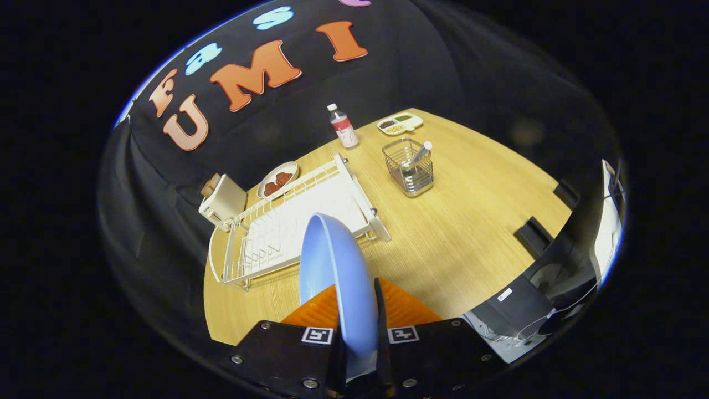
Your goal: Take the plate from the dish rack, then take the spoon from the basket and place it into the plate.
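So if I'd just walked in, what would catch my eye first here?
Probably the blue plate, held on edge between the gripper's two fingers, above the wooden table. Just beyond it lies the white dish rack, with nothing standing in it. Farther off, to the rack's right, stands a wire basket with a spoon poking out.

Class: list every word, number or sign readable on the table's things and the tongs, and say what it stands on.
Bottle label: too small to read.
Square markers on the tongs, shut on the blue plate: patterns, no words.
White sticker on the dark box: too blurred to read.
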Action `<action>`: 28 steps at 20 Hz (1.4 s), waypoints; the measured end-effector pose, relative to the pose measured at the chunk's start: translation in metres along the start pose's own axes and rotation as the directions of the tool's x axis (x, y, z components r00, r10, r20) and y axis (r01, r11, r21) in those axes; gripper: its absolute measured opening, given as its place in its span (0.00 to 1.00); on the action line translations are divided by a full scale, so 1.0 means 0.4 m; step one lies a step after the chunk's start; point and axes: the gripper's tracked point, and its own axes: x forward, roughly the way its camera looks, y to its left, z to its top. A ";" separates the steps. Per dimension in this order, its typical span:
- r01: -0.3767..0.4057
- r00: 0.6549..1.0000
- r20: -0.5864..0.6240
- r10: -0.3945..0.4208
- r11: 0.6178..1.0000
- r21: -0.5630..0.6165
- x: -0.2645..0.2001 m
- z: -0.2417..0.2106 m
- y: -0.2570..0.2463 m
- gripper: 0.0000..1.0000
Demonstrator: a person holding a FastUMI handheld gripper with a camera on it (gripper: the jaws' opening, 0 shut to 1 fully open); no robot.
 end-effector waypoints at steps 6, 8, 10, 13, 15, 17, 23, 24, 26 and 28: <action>-0.043 0.994 -0.090 0.054 0.991 0.128 0.078 -0.109 0.014 0.21; -0.053 0.991 -0.115 0.071 0.986 0.158 0.104 -0.135 0.023 0.22; -0.062 0.986 -0.140 0.089 0.981 0.187 0.128 -0.162 0.036 0.21; -0.091 0.979 -0.159 0.130 0.968 0.235 0.157 -0.182 0.068 0.21; -0.103 0.975 -0.166 0.150 0.960 0.262 0.179 -0.188 0.081 0.21; -0.116 0.969 -0.176 0.172 0.950 0.290 0.196 -0.196 0.098 0.21; -0.121 0.965 -0.172 0.197 0.920 0.372 0.236 -0.205 0.115 0.23; -0.113 0.963 -0.185 0.198 0.914 0.390 0.235 -0.209 0.113 0.24; -0.102 0.963 -0.193 0.190 0.915 0.391 0.225 -0.212 0.103 0.26; -0.085 0.966 -0.199 0.167 0.927 0.366 0.219 -0.210 0.085 0.34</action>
